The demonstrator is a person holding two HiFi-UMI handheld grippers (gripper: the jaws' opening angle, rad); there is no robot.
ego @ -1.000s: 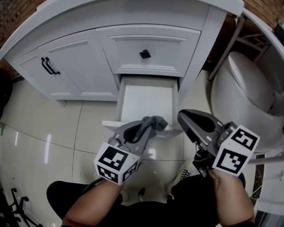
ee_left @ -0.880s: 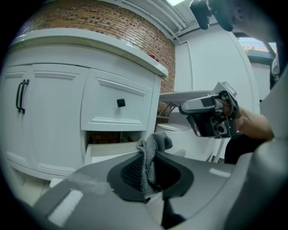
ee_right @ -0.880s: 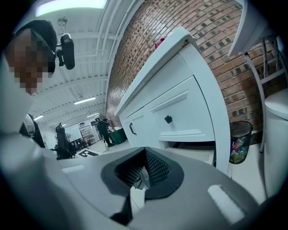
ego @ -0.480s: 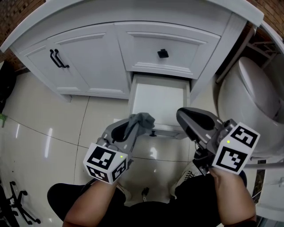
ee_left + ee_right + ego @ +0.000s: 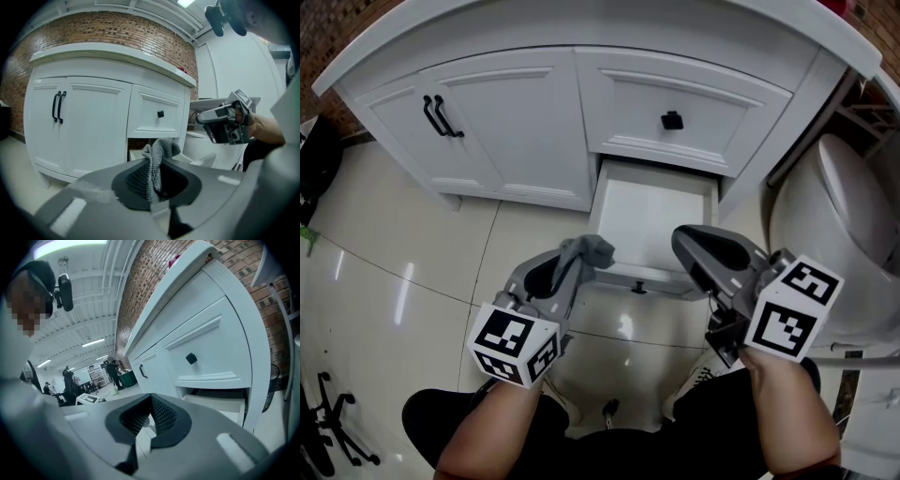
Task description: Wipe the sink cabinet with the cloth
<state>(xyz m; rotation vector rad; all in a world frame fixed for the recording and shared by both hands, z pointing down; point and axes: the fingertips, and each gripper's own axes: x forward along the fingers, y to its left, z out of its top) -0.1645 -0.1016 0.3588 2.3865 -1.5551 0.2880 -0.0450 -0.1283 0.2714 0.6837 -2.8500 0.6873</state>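
The cloth [image 5: 589, 249] is pinched in the left gripper [image 5: 570, 266], with the sink cabinet [image 5: 530, 122] at 12 o'clock. It should be pressed flat and swept evenly, while the right gripper [image 5: 692, 246], closed on nothing, is best held clear.

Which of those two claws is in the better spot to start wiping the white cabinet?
Left. The left claw is clamped on the grey cloth and faces the sink cabinet. The right claw is shut with nothing in it.
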